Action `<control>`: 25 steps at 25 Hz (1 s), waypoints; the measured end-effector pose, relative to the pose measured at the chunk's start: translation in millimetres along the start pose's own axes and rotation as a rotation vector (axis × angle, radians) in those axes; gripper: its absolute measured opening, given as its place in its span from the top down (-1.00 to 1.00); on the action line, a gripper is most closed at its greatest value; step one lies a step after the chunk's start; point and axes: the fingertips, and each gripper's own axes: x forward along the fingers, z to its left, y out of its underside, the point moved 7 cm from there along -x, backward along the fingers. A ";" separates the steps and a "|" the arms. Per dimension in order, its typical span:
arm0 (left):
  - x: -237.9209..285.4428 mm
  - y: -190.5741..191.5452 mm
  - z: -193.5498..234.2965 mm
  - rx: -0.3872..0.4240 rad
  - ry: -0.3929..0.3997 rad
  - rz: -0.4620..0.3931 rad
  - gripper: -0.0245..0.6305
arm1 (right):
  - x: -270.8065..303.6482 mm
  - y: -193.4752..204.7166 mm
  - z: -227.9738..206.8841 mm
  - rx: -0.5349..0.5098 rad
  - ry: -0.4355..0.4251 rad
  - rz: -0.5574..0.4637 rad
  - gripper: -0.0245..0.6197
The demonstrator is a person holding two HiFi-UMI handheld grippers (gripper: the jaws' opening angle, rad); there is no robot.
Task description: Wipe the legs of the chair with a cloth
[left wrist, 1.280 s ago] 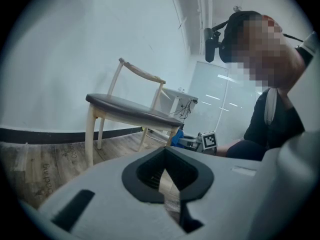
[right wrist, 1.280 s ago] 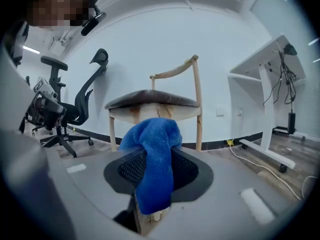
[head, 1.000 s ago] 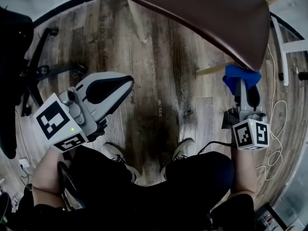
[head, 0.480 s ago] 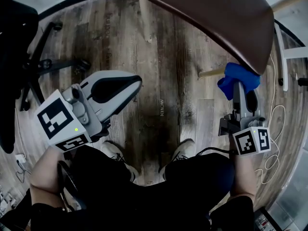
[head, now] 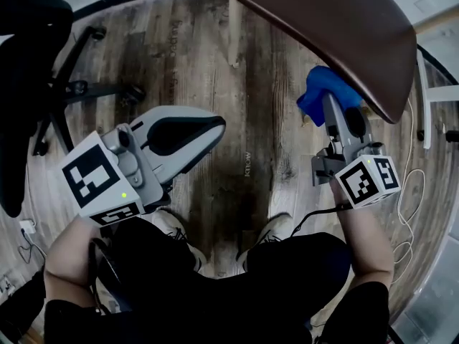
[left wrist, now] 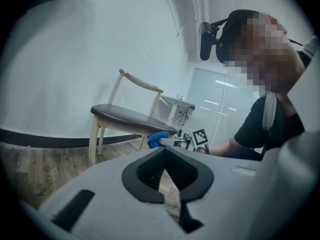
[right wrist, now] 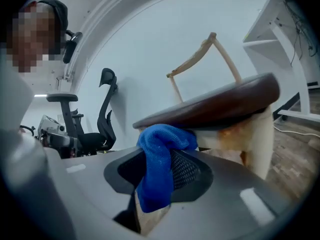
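Observation:
The chair has a brown seat (head: 337, 34) and pale wooden legs. My right gripper (head: 324, 104) is shut on a bunched blue cloth (head: 321, 93) just under the seat's front edge, where the cloth hides the front leg in the head view. In the right gripper view the blue cloth (right wrist: 160, 159) hangs between the jaws of my right gripper (right wrist: 155, 194), with the front leg (right wrist: 260, 139) close on its right below the seat (right wrist: 215, 106). My left gripper (head: 211, 126) hangs shut and empty over the floor, well left of the chair. From the left gripper view the whole chair (left wrist: 130, 116) and the cloth (left wrist: 157, 138) show beyond my left gripper (left wrist: 167, 184).
A black office chair (head: 43, 84) with a wheeled base stands at the left. A white desk frame (head: 423, 99) and loose cables (head: 412, 192) lie at the right on the wood floor. The person's shoes (head: 269, 228) are below the chair.
My right gripper has carried the blue cloth left and forward along the seat's underside, over the front leg. The left gripper has barely moved.

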 end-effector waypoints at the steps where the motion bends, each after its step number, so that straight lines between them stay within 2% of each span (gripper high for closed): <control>1: -1.4 -0.5 0.5 -0.001 -0.001 -0.002 0.91 | 9.4 0.3 1.9 0.005 -0.008 0.004 0.52; 8: -7.3 -1.5 1.4 -0.015 -0.011 -0.026 0.91 | 77.2 6.0 30.7 -0.079 -0.072 0.004 0.52; 17: -20.8 -0.2 9.6 -0.026 -0.024 -0.043 0.91 | 155.5 15.8 68.9 -0.173 -0.101 -0.025 0.52; 25: -30.9 2.1 15.6 -0.054 -0.029 -0.051 0.91 | 196.7 28.6 72.3 -0.293 -0.094 -0.023 0.51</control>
